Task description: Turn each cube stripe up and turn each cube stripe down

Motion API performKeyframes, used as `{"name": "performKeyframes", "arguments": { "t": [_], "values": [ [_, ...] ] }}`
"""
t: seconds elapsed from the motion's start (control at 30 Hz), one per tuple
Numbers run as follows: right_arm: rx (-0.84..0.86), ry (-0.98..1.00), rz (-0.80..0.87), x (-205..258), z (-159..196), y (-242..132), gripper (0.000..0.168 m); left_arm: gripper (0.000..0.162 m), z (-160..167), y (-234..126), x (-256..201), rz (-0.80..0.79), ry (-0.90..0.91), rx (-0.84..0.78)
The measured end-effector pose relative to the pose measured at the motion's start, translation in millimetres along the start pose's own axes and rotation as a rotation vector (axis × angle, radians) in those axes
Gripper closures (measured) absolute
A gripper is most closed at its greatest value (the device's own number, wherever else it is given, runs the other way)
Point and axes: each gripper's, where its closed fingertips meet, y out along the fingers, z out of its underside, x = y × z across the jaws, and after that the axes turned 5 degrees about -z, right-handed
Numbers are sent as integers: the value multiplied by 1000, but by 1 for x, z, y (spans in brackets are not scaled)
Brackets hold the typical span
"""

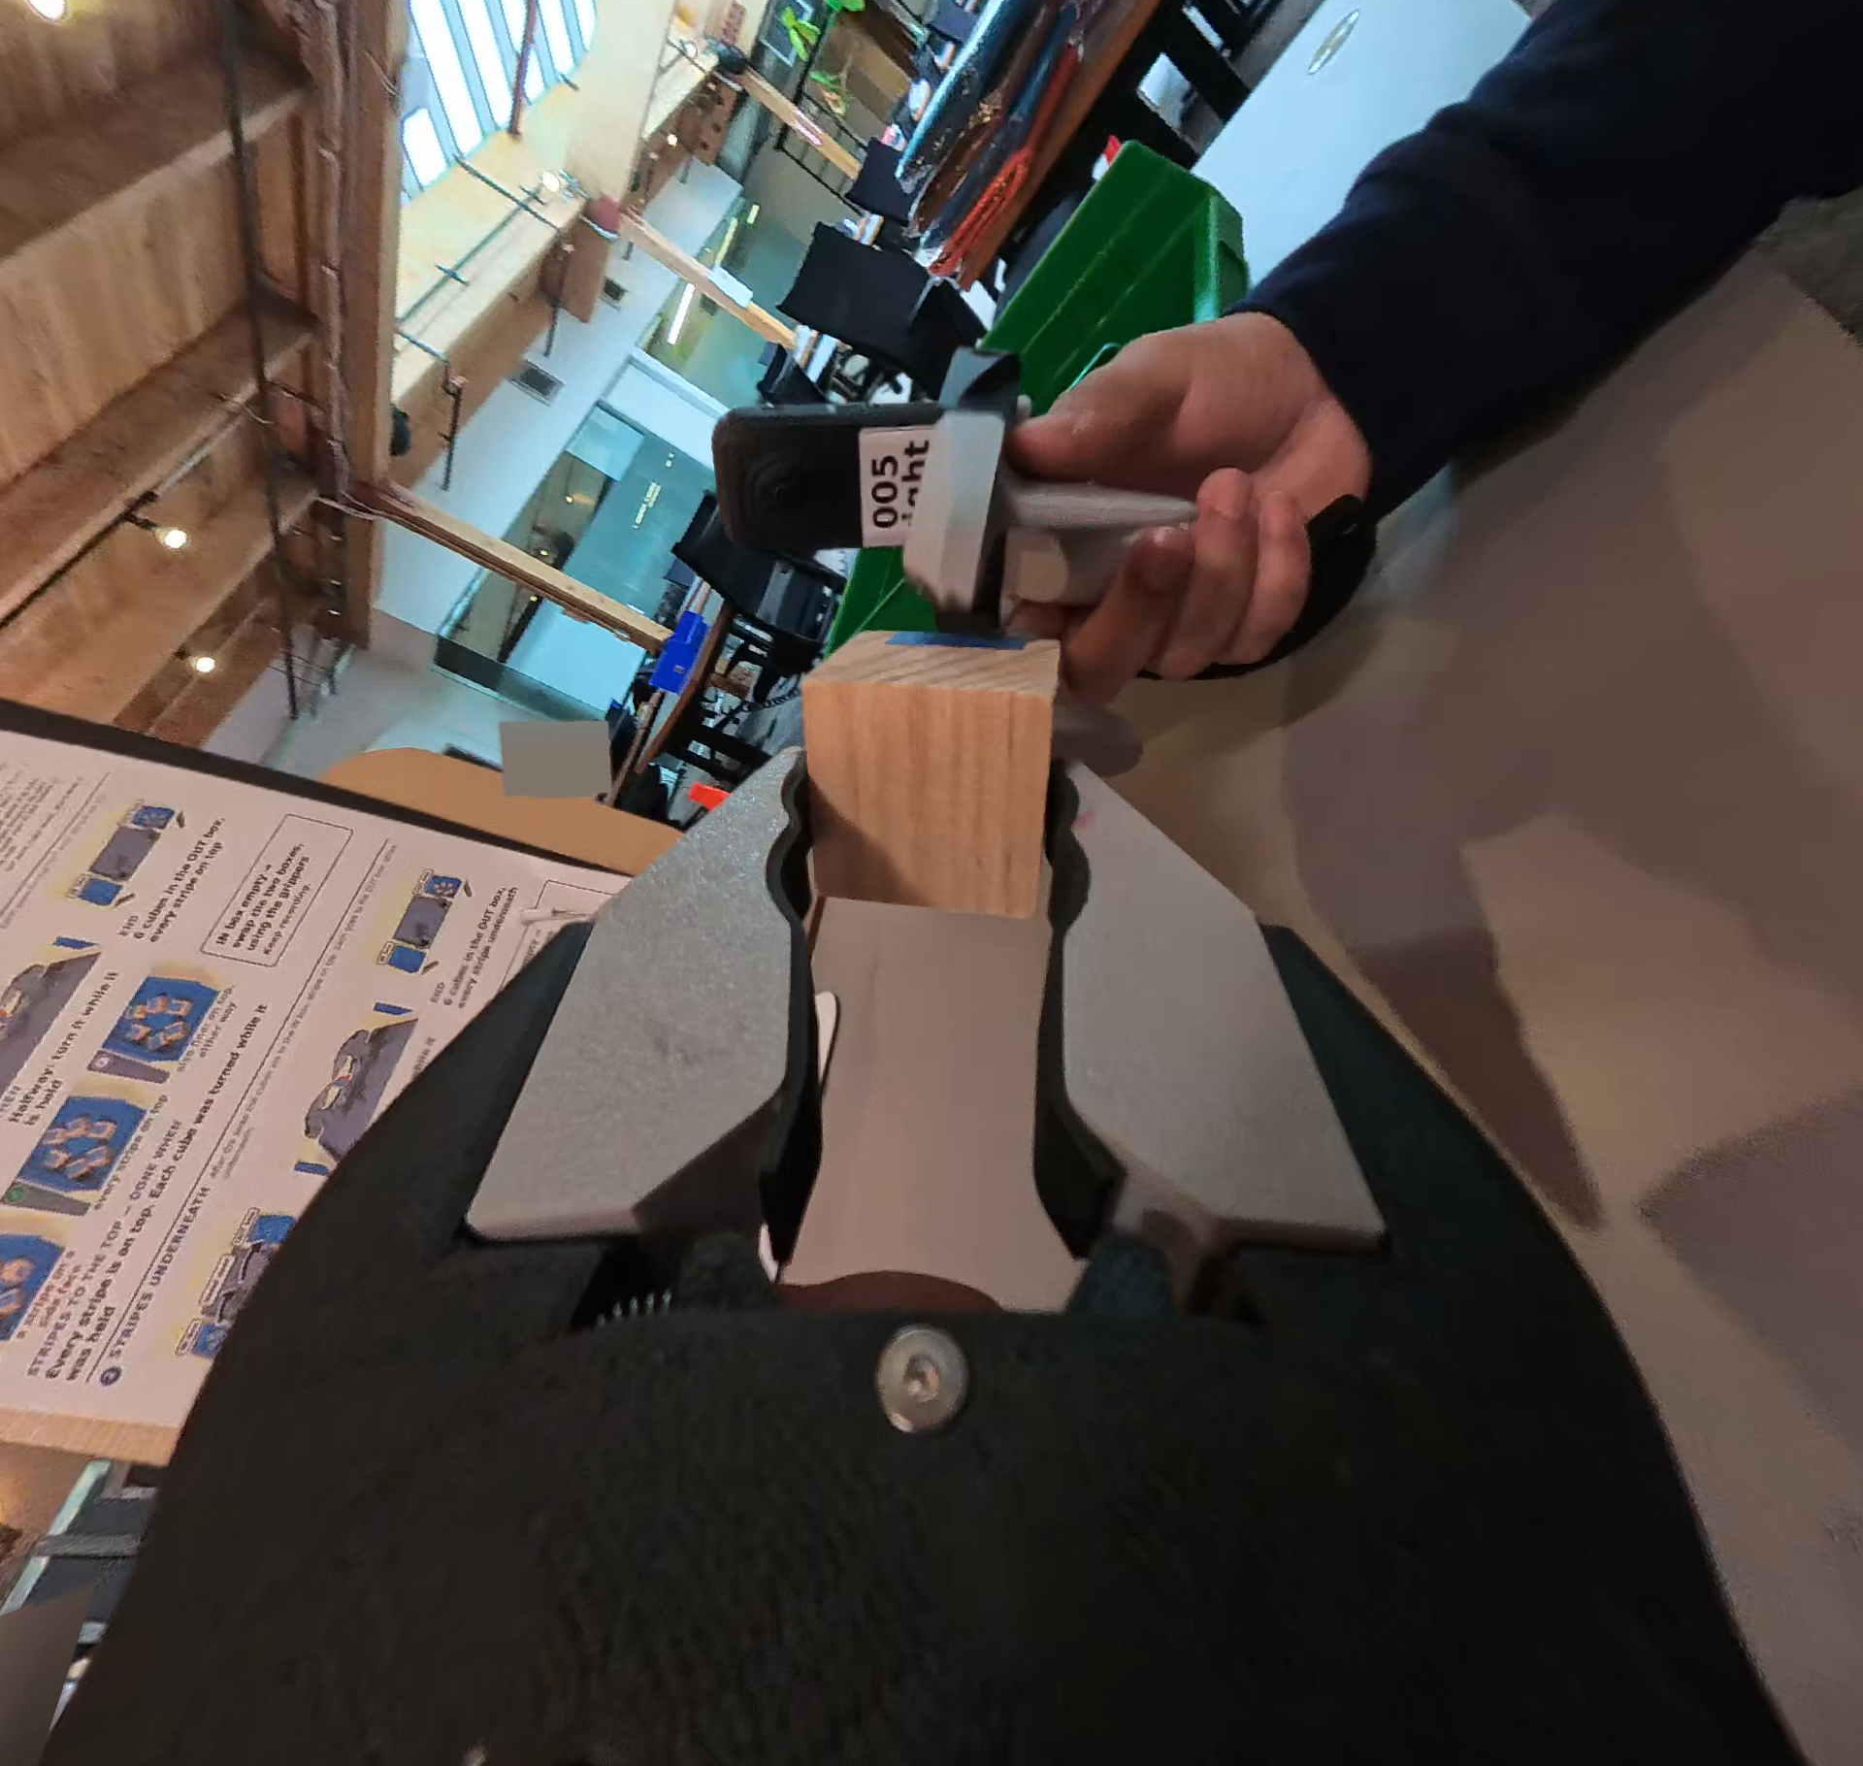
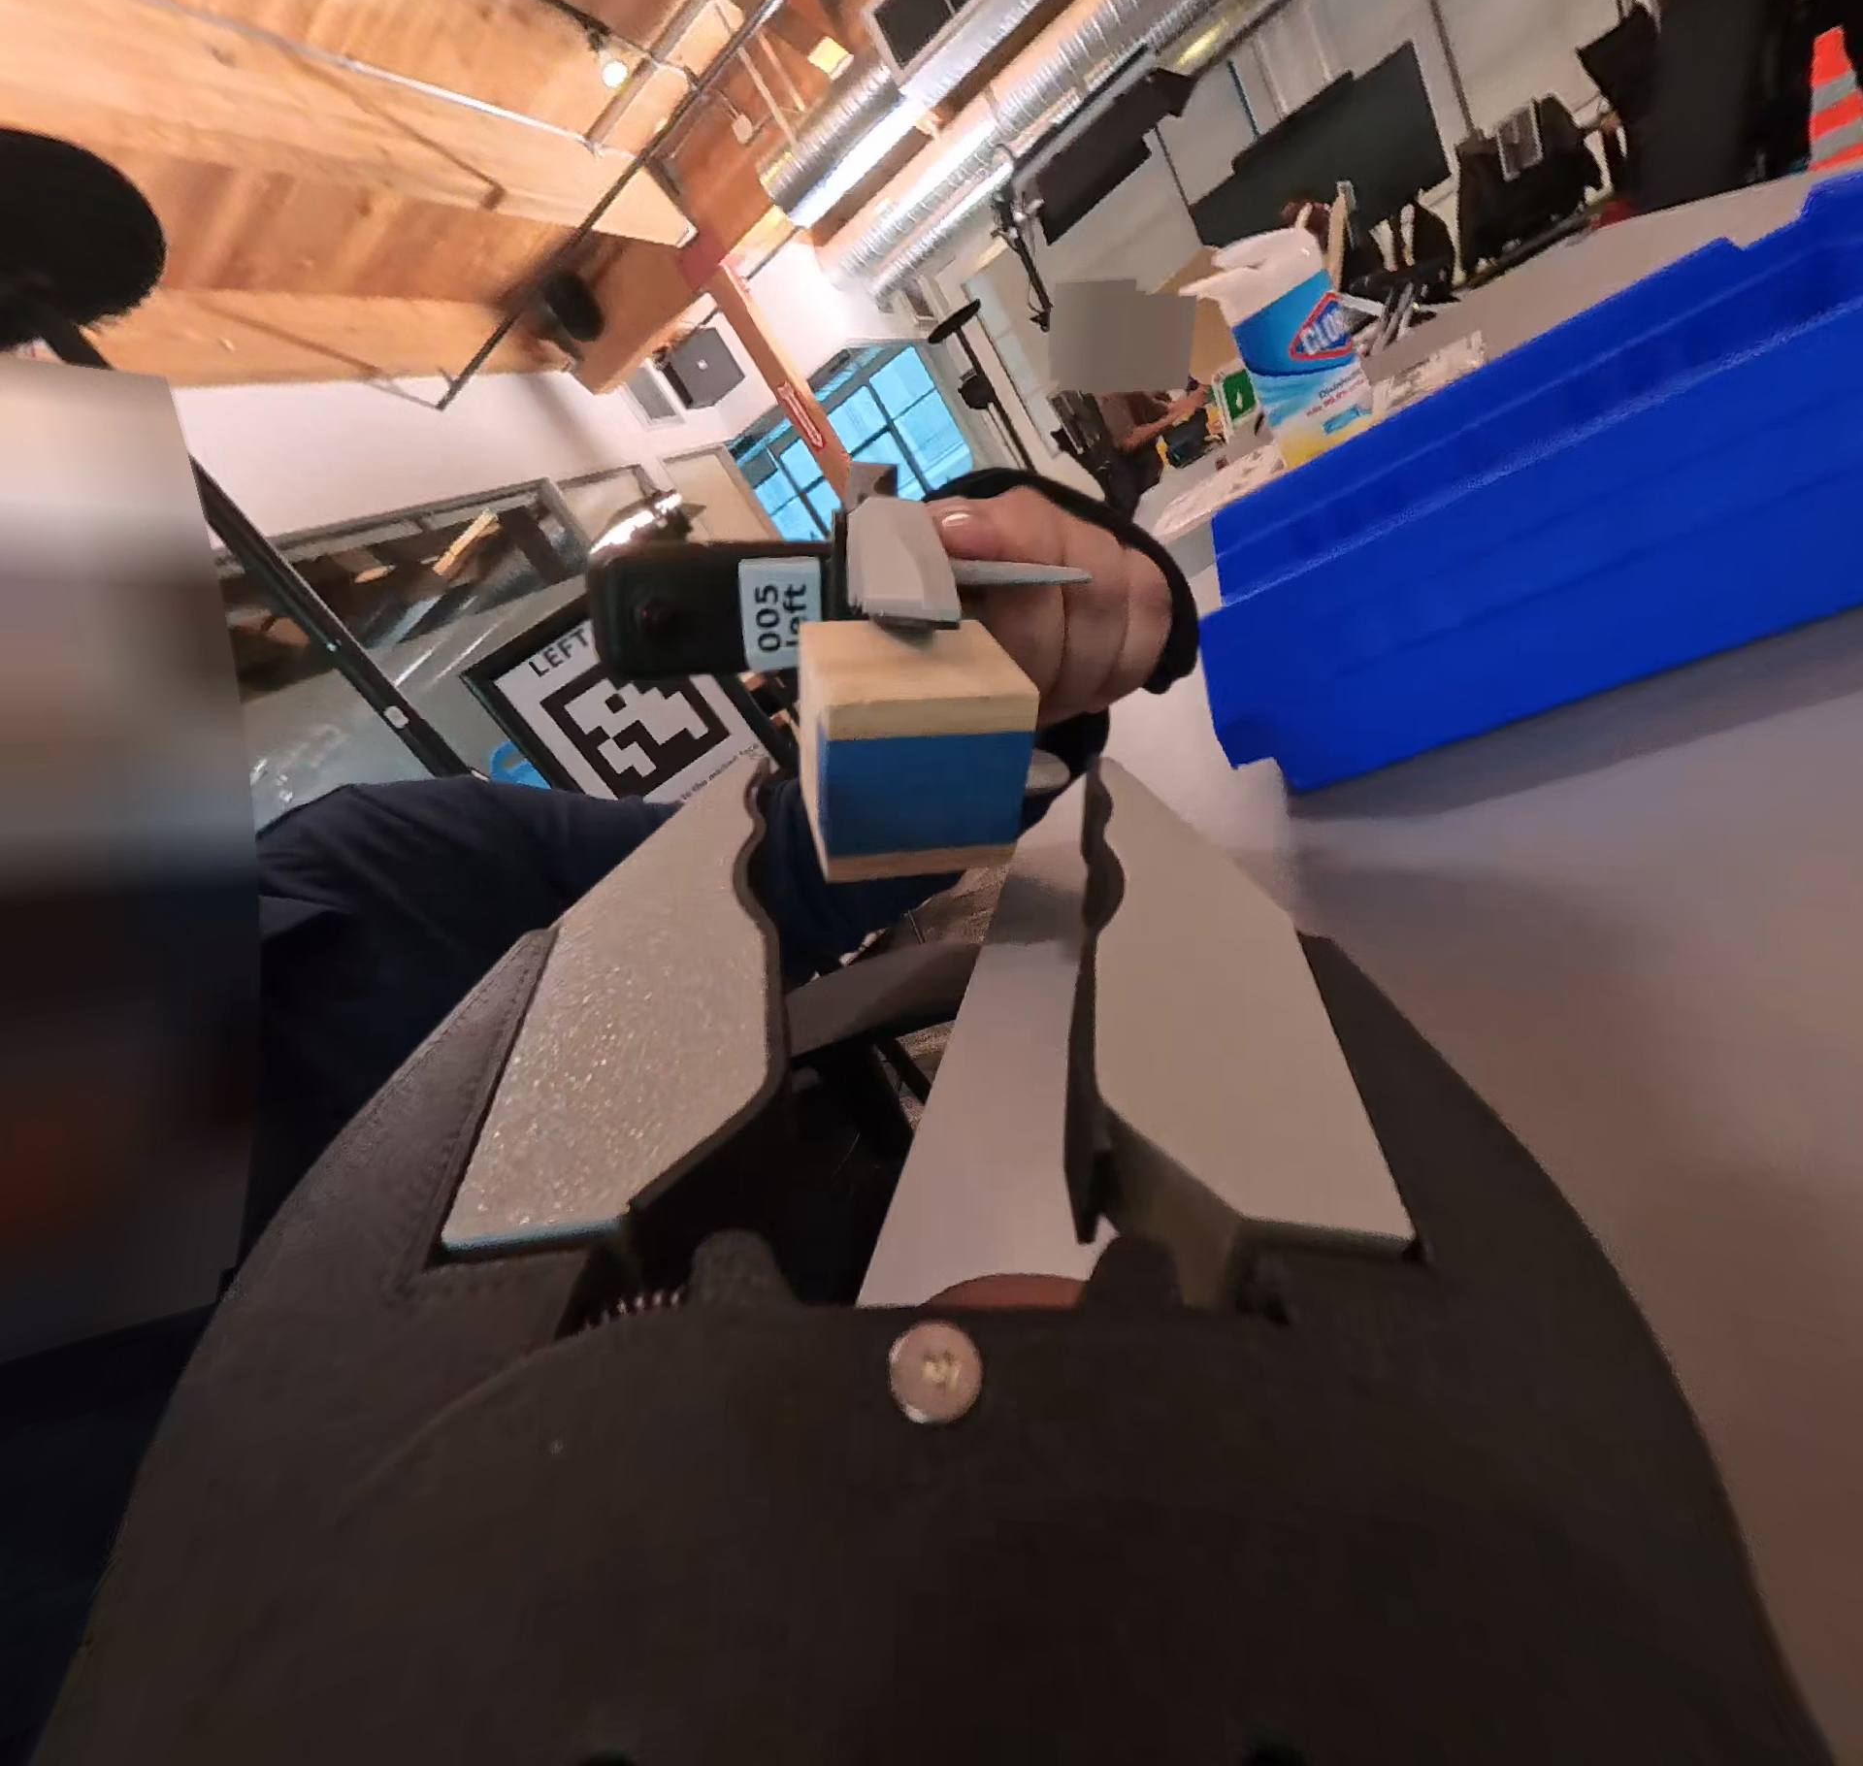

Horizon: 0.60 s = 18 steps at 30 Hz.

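- We find the left tongs (image 1: pixel 927 810) pinching the pale wooden cube with a blue stripe (image 1: pixel 933 775), raised off the grey worktop (image 1: pixel 1613 911) for turning.
- Right tongs (image 2: pixel 922 810) stand spread, facing its stripe, evidently awaiting handover.

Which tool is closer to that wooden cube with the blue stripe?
The left tool: its fingers are clamped on opposite sides of the wooden cube, holding it above the table. The right tool is open in front of the striped face, not touching it.

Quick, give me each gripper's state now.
Left gripper: shut on the wooden cube.
Right gripper: open, fingers either side of that cube, not clamping it.
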Motion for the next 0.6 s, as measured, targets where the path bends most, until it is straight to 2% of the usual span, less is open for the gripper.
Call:
{"name": "performKeyframes", "arguments": {
  "t": [0.13,0.4,0.6],
  "values": [
    [-6,82,-19,-7,3,-2,128,118,9,12,-4,-42,-25,-19],
    [6,92,-3,-16,8,0,125,118,17,18,-9,-113,-65,-47],
    [56,6,128,-32,13,-2,126,118,35,19,-15,-140,-100,11]
  ]
}}
